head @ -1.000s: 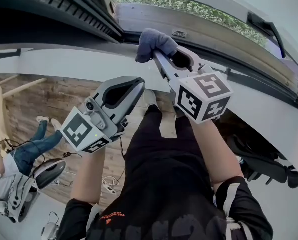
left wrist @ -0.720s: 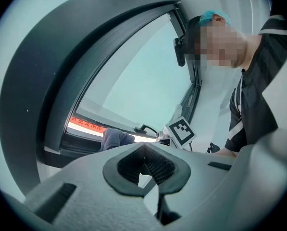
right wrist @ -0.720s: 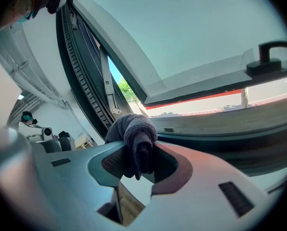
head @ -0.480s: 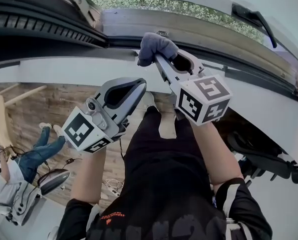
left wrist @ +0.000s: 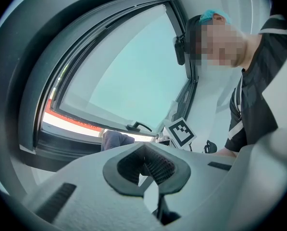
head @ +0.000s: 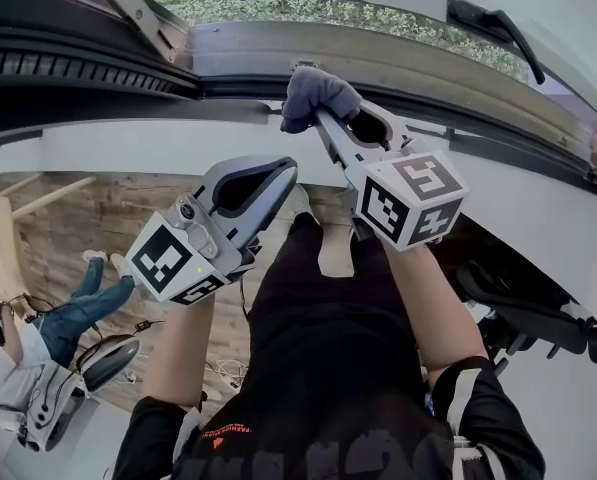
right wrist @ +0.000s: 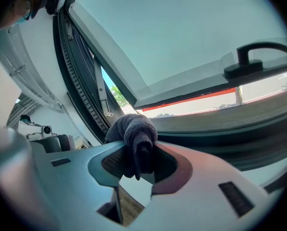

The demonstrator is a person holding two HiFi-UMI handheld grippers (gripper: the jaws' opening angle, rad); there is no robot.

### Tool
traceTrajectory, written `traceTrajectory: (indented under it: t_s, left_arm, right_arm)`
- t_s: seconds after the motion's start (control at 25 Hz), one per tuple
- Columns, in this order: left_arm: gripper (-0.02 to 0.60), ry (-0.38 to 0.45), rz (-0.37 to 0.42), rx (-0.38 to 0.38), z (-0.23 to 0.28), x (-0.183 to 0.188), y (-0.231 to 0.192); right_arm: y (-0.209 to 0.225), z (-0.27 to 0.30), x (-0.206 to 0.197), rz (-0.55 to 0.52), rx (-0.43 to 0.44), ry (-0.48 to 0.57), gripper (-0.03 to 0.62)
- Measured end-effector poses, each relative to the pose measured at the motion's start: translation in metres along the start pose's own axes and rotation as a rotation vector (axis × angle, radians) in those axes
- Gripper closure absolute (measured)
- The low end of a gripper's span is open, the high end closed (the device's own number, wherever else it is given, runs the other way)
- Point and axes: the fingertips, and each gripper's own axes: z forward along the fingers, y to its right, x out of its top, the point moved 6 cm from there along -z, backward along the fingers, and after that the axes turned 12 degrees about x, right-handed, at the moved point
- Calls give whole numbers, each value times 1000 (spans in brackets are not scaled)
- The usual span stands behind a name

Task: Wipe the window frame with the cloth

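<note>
My right gripper (head: 323, 118) is shut on a bunched grey-blue cloth (head: 316, 93), and the cloth presses against the dark lower rail of the window frame (head: 228, 86). In the right gripper view the cloth (right wrist: 133, 129) bulges out above the shut jaws of the right gripper (right wrist: 138, 150), with the frame's rail (right wrist: 220, 129) just beyond. My left gripper (head: 283, 168) hangs lower, over the white wall below the sill, shut on nothing. In the left gripper view, past the left gripper (left wrist: 145, 150), I see the cloth (left wrist: 115, 139) on the frame.
The window sash is swung open, with a black handle (right wrist: 256, 57) on it and a metal stay arm (head: 128, 8) at the left. A black office chair (head: 538, 323) stands at the right. A person in jeans (head: 38, 318) sits on the floor at lower left.
The right gripper and its cloth have slid a little to the right along the frame, onto the small latch plate. The left gripper has hardly moved.
</note>
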Motion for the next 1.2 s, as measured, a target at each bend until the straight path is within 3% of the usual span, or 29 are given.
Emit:
traceTrajectory:
  t_s: [0.64,1.2]
  left_arm:
    - [563,7,1,3,2,0,7]
    - [562,79,11,32,-24,27,-8]
  right_arm:
    - [6,-15,0,0,-25,4,477]
    - [-37,-7,43,-32,69,103,481]
